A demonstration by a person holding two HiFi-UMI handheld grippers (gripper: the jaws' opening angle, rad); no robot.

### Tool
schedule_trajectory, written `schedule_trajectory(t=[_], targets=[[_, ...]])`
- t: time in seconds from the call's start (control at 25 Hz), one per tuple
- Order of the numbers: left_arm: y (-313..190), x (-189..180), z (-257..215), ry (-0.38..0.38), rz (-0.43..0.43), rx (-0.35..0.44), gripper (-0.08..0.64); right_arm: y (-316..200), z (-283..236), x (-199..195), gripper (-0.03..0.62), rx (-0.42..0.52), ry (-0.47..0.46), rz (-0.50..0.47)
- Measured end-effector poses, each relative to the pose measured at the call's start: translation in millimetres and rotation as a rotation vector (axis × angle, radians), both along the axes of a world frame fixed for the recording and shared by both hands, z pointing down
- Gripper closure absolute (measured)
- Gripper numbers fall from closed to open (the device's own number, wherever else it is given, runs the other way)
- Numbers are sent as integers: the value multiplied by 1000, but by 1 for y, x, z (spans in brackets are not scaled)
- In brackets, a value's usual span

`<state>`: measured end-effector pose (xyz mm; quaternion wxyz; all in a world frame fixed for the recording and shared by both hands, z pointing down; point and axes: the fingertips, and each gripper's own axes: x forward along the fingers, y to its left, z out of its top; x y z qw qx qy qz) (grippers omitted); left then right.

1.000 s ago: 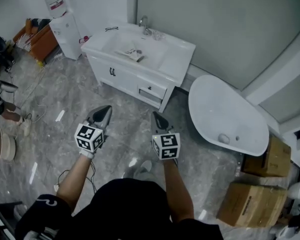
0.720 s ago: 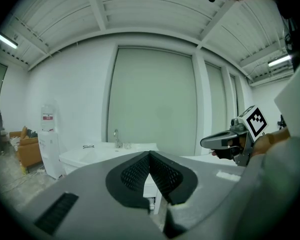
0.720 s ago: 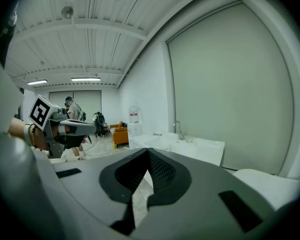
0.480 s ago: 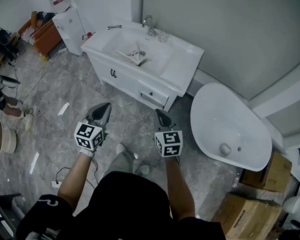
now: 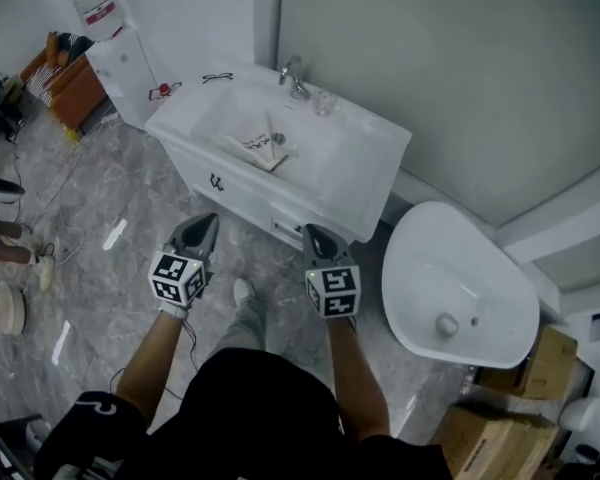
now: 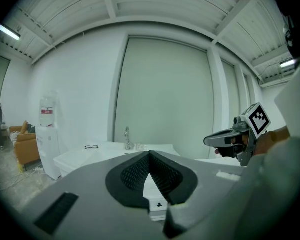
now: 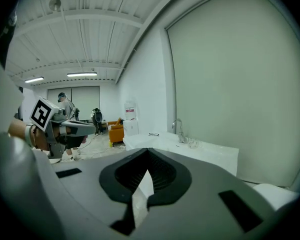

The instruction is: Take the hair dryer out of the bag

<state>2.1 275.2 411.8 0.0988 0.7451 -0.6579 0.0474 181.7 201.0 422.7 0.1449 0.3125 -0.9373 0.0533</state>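
bag (image 5: 264, 145), white with dark print, lies crumpled in the sink (image 5: 325, 160)

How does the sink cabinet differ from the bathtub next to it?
The sink cabinet is boxy with straight edges; the bathtub is a rounded oval. The cabinet has dark handles on its front; the bathtub shows none. The cabinet's basin holds what looks like a white bag; the bathtub shows only its drain. Both are white.

White vanity (image 5: 368, 173), faucet (image 5: 292, 72), glasses (image 5: 217, 78), bathtub (image 5: 425, 268), water dispenser (image 5: 120, 63), cardboard boxes (image 5: 550, 360)
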Motion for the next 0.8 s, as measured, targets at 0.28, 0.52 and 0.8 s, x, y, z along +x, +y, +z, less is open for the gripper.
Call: schedule_trajectory(t=[0.28, 0.52, 0.8], targets=[[-109, -76, 2, 12, 64, -23, 563, -100, -6, -78, 595, -8, 4, 54], [-173, -116, 17, -1, 144, -46, 563, -157, 0, -119, 595, -12, -2, 123], [-229, -122, 52, 2, 212, -91, 563, -206, 30, -125, 595, -59, 36, 182]])
